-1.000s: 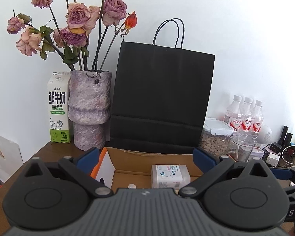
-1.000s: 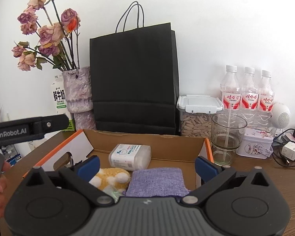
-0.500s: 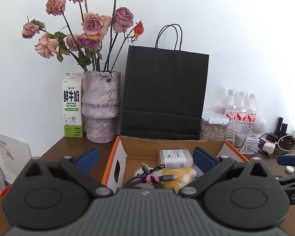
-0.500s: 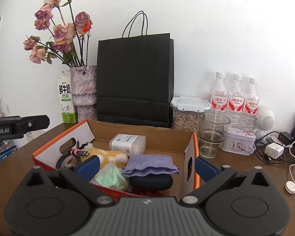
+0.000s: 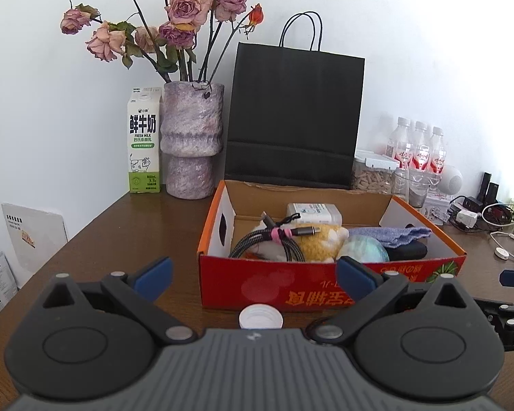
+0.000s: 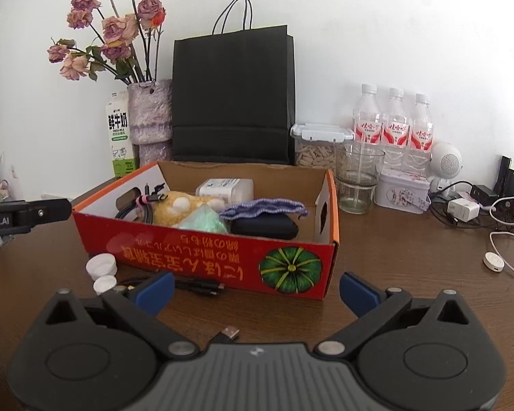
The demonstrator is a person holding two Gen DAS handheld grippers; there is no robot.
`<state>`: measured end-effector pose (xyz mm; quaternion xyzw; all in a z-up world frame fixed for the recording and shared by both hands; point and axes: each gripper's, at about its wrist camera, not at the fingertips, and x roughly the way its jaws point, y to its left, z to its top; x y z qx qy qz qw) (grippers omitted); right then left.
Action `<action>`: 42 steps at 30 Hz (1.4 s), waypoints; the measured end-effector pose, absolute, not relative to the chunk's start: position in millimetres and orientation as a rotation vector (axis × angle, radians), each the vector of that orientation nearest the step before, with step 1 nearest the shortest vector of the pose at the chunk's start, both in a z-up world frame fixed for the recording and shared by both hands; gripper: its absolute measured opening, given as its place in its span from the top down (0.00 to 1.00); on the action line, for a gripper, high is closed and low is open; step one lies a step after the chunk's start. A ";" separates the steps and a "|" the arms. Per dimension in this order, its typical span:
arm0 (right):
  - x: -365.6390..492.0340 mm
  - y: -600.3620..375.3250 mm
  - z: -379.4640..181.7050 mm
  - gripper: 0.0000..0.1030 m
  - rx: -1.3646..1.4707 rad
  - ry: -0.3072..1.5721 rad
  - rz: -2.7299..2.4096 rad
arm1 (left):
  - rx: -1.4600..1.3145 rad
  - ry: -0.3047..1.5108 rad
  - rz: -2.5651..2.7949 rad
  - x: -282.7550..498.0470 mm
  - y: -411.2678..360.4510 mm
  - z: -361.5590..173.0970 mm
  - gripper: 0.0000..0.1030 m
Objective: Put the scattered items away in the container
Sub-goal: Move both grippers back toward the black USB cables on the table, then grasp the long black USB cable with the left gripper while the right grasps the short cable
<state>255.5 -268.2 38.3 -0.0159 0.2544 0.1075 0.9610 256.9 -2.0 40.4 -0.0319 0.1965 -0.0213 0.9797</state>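
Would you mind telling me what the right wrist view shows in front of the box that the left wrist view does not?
Only the right wrist view shows a second white cap, a loose black cable and a USB plug before the red box, plus its pumpkin picture. Only the left wrist view shows a white card leaning against the wall. Both show one white cap outside the box, the filled box, and open, empty tools: left tool, right tool.

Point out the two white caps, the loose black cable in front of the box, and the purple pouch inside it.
white caps (image 6: 100, 265), right wrist view, top of the larger cap.
black cable (image 6: 202, 287), right wrist view, middle of the cord.
purple pouch (image 6: 264, 206), right wrist view, its upper fabric.
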 end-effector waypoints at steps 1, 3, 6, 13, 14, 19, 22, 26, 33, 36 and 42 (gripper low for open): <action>253.0 -268.2 35.6 0.00 -0.031 0.524 0.219 | -0.064 0.403 -0.042 253.3 -2.1 37.8 0.00; 247.8 -268.1 29.0 0.00 -0.029 0.542 0.217 | -0.065 0.415 -0.046 246.6 -2.2 33.0 0.00; 240.9 -266.3 19.8 0.00 -0.044 0.563 0.208 | -0.061 0.431 -0.048 237.0 -3.1 26.3 0.00; 228.3 -263.3 8.7 0.00 -0.052 0.594 0.212 | -0.060 0.462 -0.047 222.4 -4.2 17.8 0.00; 226.8 -263.0 7.9 0.00 -0.053 0.596 0.211 | -0.058 0.465 -0.047 221.2 -4.8 17.0 0.00; 218.2 -265.6 5.4 0.00 -0.047 0.599 0.210 | -0.057 0.490 -0.055 215.2 -7.6 13.4 0.00; 215.2 -266.1 3.6 0.00 -0.044 0.605 0.212 | -0.056 0.500 -0.054 211.0 -8.3 10.6 0.00; 215.0 -263.9 2.1 0.00 -0.048 0.612 0.224 | -0.058 0.534 -0.051 211.0 -8.5 4.6 0.00; 220.7 -260.8 -4.8 0.01 -0.061 0.645 0.222 | -0.038 0.577 -0.064 217.7 -12.8 -3.9 0.00; 225.9 -258.5 -6.1 0.04 -0.061 0.653 0.235 | -0.029 0.600 -0.067 225.6 -14.7 -7.1 0.00; 243.6 -248.3 -6.4 0.17 -0.057 0.668 0.276 | 0.005 0.618 -0.075 244.7 -22.7 -10.8 0.00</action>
